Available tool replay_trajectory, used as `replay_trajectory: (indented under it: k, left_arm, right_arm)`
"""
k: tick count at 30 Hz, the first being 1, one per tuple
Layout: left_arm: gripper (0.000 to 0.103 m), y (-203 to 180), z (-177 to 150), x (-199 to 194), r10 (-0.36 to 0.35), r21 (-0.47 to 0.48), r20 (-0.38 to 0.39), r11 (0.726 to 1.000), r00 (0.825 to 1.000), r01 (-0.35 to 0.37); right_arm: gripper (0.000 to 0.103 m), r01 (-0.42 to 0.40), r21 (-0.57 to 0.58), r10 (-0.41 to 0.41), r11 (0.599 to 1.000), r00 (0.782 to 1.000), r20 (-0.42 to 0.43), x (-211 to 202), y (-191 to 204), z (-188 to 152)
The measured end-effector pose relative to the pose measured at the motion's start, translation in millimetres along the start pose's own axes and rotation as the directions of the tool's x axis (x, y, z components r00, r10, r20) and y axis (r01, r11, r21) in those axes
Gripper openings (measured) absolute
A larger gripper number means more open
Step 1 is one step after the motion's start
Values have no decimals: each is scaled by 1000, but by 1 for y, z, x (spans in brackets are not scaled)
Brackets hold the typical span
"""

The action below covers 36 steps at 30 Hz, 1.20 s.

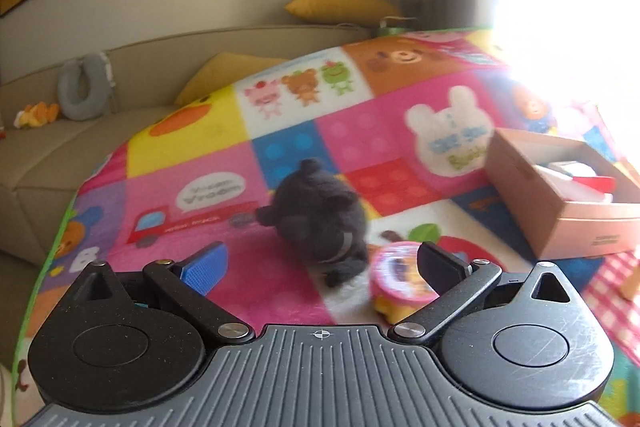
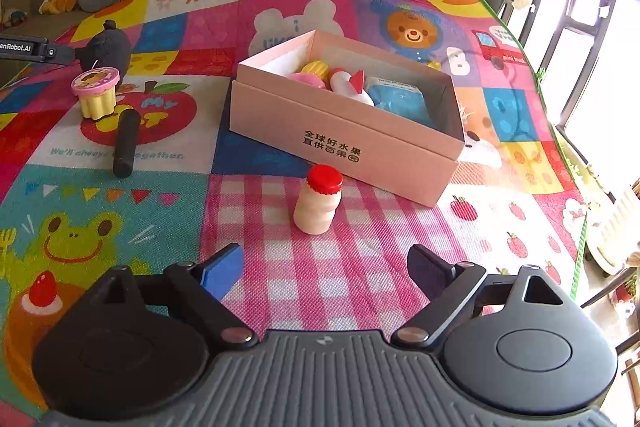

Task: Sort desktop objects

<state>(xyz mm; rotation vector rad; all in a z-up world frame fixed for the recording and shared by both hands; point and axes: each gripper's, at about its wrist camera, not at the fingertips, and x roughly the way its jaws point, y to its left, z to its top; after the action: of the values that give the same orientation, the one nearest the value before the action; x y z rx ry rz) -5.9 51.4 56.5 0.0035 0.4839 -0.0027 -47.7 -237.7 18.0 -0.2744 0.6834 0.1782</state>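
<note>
Bright mat [image 2: 120, 227] covers my counter. Right gripper [image 2: 326, 269] is open, empty; the bottle [image 2: 318, 205] stands at twelve o'clock, just before the box [image 2: 340, 147]. Light, slick: I'd take its waist.

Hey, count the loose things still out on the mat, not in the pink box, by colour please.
Black: 2, plush toy and cylinder
Pink and yellow: 1, pudding cup
Cream with red cap: 1, small bottle
Total: 4

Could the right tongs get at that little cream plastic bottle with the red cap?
Probably yes: the right tongs stand open, empty, and the small cream bottle stands upright ahead, nothing between.
</note>
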Motion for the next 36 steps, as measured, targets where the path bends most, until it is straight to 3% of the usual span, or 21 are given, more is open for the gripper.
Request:
replay_trajectory:
  k: [3, 6, 8, 12, 16, 21, 24, 29, 30, 32, 36]
  left_arm:
    - [103, -37, -6, -5, -194, 121, -36, 973, 980, 196]
    - [103, -67, -16, 4, -370, 198, -124, 900, 921, 388]
    - [103, -80, -21, 13, -383, 222, -143, 886, 913, 406]
    - [103, -87, -21, 41, -355, 182, -173, 905, 919, 384]
    - [103, -89, -20, 59, -389, 172, -204, 889, 898, 424]
    - [103, -82, -23, 54, -493, 103, -245, 843, 835, 528]
    - [103, -86, -31, 41, -518, 105, -271, 822, 811, 560]
    - [103, -97, -48, 14, -581, 129, -311, 758, 752, 639]
    - [103, -100, -50, 10, -584, 145, -314, 750, 749, 646]
    - [103, -106, -55, 3, -560, 188, -310, 756, 768, 627]
    - [103, -117, -59, 0, -437, 266, -283, 819, 854, 508]
  right_arm:
    - [94, -18, 37, 18, 999, 1000, -17, 3, 0, -6]
    - [98, -40, 86, 42, 996, 999, -24, 2, -2, -11]
    - [99, -51, 116, 54, 992, 998, -22, 2, -3, -13]
    - [103, -76, 178, 82, 981, 996, -26, 2, -8, -21]
    - [103, -80, 198, 82, 977, 997, -2, 1, -7, -28]
    - [103, -85, 204, 84, 975, 996, 15, 1, -7, -31]
    - [103, -93, 205, 95, 974, 995, 1, 1, -9, -29]
    - [103, -92, 203, 95, 975, 995, -5, 2, -8, -28]
    - [103, -93, 199, 94, 976, 996, 4, 1, -7, -29]
    - [103, -98, 202, 98, 975, 995, 14, 0, -8, -31]
    - [103, -114, 219, 110, 969, 993, 31, -1, -11, -33]
